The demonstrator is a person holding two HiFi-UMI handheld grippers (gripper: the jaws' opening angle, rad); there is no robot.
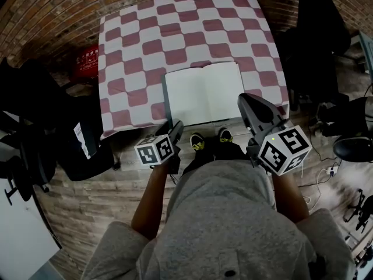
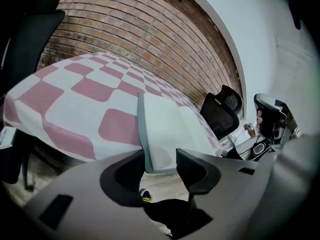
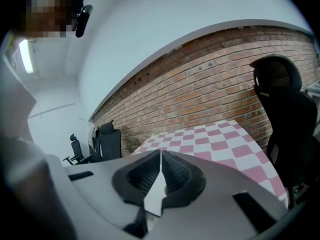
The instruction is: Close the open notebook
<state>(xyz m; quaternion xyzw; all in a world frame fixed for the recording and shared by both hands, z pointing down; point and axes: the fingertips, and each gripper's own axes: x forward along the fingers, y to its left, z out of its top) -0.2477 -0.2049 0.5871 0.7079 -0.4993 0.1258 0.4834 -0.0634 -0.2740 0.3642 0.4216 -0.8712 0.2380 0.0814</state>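
The tabletop offers open cloth on the far half and on either side of the open notebook, which lies at the near edge. A brick wall closes the far side, a black chair stands close against the right edge, and another dark chair and a red item fill the floor at the left. The left tool, jaws apart, sits just off the notebook's near left corner, and the right tool, jaws together, is over its right page.
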